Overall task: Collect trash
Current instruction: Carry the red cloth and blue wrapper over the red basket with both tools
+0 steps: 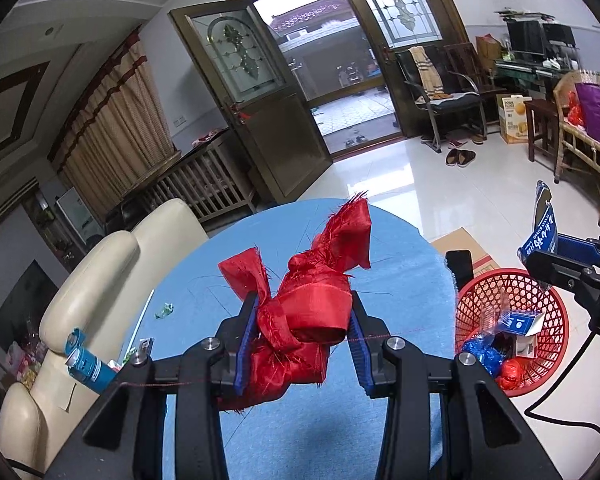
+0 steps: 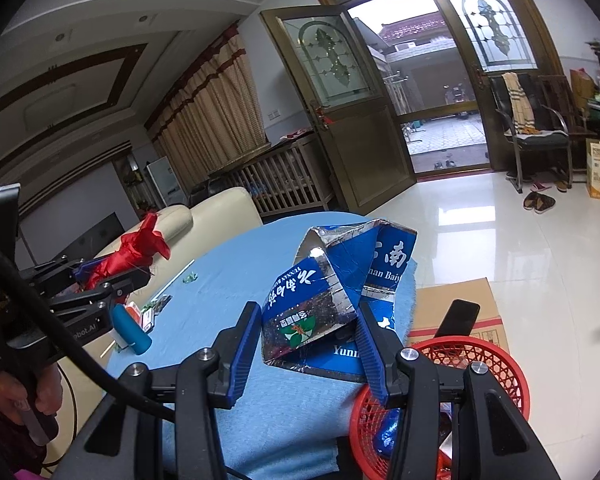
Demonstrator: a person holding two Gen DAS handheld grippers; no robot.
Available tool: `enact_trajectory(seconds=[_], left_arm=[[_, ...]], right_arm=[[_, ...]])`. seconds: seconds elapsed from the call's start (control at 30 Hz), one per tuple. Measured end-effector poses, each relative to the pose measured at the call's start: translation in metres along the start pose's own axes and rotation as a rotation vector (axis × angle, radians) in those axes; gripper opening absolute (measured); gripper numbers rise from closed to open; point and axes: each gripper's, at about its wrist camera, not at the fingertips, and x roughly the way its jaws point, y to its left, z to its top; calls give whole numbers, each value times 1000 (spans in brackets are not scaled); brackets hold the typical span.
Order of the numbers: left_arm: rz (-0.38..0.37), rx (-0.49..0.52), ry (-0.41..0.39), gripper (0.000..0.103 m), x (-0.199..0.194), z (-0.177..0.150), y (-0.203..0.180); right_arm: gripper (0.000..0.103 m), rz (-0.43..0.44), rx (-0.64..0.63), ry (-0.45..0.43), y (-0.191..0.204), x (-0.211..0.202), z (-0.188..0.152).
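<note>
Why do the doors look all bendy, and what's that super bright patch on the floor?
Left wrist view: the fisheye lens curves the door frame and darkens the corners, while the red cloth between the fingers stays sharp. Right wrist view: daylight from the open doorway bounces off the glossy floor as white glare, and the foil on the blue packet glints.

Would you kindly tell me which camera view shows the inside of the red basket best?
The left wrist view: the red basket sits open beside the table, with blue and red wrappers and a small carton visible inside. In the right wrist view, the right gripper covers most of it, leaving the rim.
</note>
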Motion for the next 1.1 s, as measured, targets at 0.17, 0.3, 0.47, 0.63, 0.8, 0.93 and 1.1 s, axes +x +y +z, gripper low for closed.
enact_trajectory(seconds=[0.17, 0.3, 0.47, 0.63, 0.8, 0.93, 1.1], left_arm=[[-16, 22, 6, 43, 3, 4, -13], [-38, 35, 10, 43, 5, 6, -22], [-85, 42, 20, 43, 7, 9, -32], [-179, 7, 49, 43, 14, 9, -38], [-233, 6, 68, 43, 20, 7, -48], [-260, 11, 90, 43, 26, 5, -58], [-301, 23, 107, 43, 32, 1, -65]], right_arm=[[50, -8, 29, -5, -11, -4, -1], [50, -20, 50, -11, -19, -9, -1], [50, -29, 78, -24, -30, -14, 0], [50, -41, 114, -22, -42, -15, 0], [50, -42, 156, -22, -54, -16, 2], [50, -34, 199, -21, -63, -17, 3], [51, -39, 245, -21, -75, -19, 5]])
